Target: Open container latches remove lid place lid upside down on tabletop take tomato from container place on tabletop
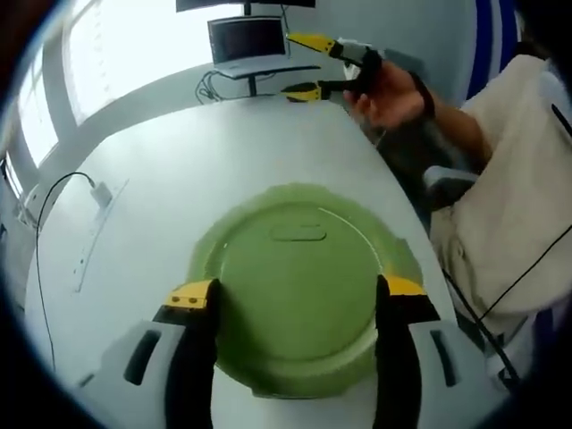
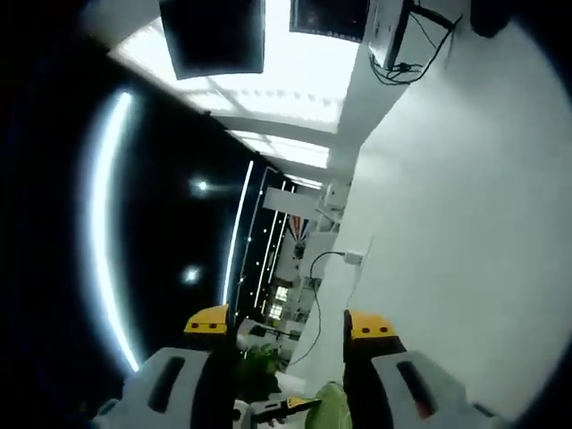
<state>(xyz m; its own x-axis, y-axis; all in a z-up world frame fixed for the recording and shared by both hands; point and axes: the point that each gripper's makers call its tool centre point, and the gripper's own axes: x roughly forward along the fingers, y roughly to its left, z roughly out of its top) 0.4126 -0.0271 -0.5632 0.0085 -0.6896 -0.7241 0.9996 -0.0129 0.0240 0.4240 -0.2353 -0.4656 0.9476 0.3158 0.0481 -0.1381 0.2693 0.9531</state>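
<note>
- The lid [image 1: 295, 290] lies on the table [image 1: 170, 179], low centre of the left gripper view.
- The monitor [image 1: 247, 40] stands at top centre.
- The cable [image 1: 54, 192] lies at left.

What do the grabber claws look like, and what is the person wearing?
The left gripper has black fingers with yellow tips on pale grey slotted bases. The right gripper matches, with long yellow tips. The person wears a cream top and a dark wristband. A thin black cable crosses their lap.

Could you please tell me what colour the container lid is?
The lid is light green, best seen in the left gripper view.
</note>
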